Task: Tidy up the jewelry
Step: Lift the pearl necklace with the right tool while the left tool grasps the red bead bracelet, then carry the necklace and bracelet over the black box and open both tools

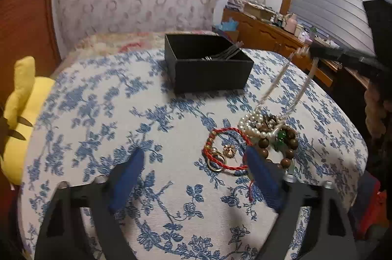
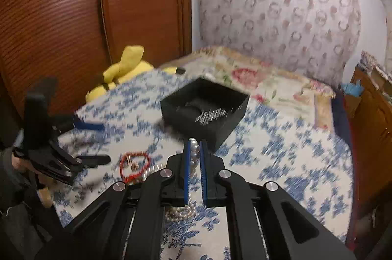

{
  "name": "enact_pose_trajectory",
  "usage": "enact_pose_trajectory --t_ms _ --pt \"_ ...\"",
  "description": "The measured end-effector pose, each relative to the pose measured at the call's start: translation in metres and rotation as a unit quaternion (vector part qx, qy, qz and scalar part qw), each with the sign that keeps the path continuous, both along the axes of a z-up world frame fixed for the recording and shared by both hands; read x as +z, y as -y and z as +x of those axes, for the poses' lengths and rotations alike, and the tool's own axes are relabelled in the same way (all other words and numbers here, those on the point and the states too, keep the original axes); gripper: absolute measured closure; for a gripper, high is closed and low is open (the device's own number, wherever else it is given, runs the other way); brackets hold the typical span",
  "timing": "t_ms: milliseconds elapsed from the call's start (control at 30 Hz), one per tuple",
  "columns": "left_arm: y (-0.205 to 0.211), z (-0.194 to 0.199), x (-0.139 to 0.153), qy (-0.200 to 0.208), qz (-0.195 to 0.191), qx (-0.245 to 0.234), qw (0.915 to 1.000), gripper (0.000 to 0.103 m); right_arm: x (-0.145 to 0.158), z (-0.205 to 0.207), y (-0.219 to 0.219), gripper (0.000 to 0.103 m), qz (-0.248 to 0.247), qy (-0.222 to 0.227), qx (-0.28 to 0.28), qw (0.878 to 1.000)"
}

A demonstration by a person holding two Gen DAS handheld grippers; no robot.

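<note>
We work on a round table (image 1: 103, 113) covered in a blue floral cloth, set beside a bed in a bedroom. The black box (image 1: 208, 64) stands at the far side of the table and already holds a silvery chain; we judge the task started, with most of it left.

The right gripper (image 2: 195, 154) is clamped on the pearl necklace (image 2: 194, 152). Two strands hang from it to the pile, so the necklace is only partly lifted. The left gripper (image 1: 193, 159) hovers with its fingers apart, holding nothing.

Remaining on the cloth: the red cord bracelet (image 1: 224, 149), a gold ring (image 1: 215, 163), a small gold piece (image 1: 229, 151) and the wooden bead bracelet (image 1: 281, 142).

The pearls lie tangled with the wooden beads, so lifting may drag them along. A yellow plush toy (image 1: 22, 113) lies off the table edge, clear of the path.
</note>
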State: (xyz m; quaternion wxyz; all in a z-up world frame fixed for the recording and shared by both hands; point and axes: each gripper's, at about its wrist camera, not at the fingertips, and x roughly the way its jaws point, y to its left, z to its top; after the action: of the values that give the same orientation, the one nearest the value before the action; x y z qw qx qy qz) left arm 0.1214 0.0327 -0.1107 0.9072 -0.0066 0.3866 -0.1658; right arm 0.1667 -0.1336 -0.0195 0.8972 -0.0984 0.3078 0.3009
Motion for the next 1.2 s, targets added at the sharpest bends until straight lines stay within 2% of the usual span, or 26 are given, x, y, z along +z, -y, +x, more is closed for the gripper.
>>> enact_pose_trajectory --t_ms 33,100,200,367,600,633,667,700,767,900,1200 --pt "0.0 0.003 -0.001 -0.008 -0.004 -0.003 1.0 0.039 0.006 -0.001 0.002 0.095 0.002 0.006 -0.002 1.0" --pt "-0.001 0.009 -0.003 -0.021 -0.011 -0.01 0.9997 0.054 0.018 -0.003 0.006 0.095 0.006 0.018 -0.003 1.0" --pt "0.001 0.02 -0.006 -0.042 -0.02 -0.023 0.9987 0.068 0.032 -0.005 0.011 0.095 0.008 0.034 -0.007 0.999" --pt "0.01 0.036 -0.013 -0.06 -0.008 -0.038 0.9974 0.074 0.051 -0.007 0.017 0.095 0.015 0.052 -0.012 0.998" --pt "0.028 0.049 -0.017 -0.057 0.043 -0.055 0.9959 0.078 0.063 -0.011 0.018 0.095 0.015 0.065 -0.012 0.998" --pt "0.033 0.05 -0.017 -0.053 0.055 -0.063 0.9951 0.081 0.065 -0.011 0.019 0.095 0.015 0.067 -0.012 0.998" --pt "0.037 0.049 -0.018 -0.048 0.069 -0.069 0.9941 0.095 0.066 -0.013 0.02 0.095 0.015 0.069 -0.013 0.997" --pt "0.038 0.049 -0.017 -0.045 0.076 -0.072 0.9935 0.097 0.067 -0.013 0.021 0.095 0.016 0.07 -0.014 0.997" --pt "0.041 0.048 -0.015 -0.044 0.079 -0.083 0.9924 0.097 0.07 -0.013 0.022 0.095 0.016 0.072 -0.015 0.997" --pt "0.038 0.045 -0.003 -0.026 0.068 -0.077 0.9943 0.097 0.077 -0.014 0.023 0.095 0.018 0.077 -0.015 0.997" --pt "0.021 0.047 0.051 0.037 0.022 -0.038 0.9984 0.097 0.101 -0.012 0.017 0.095 0.023 0.101 -0.012 0.995"
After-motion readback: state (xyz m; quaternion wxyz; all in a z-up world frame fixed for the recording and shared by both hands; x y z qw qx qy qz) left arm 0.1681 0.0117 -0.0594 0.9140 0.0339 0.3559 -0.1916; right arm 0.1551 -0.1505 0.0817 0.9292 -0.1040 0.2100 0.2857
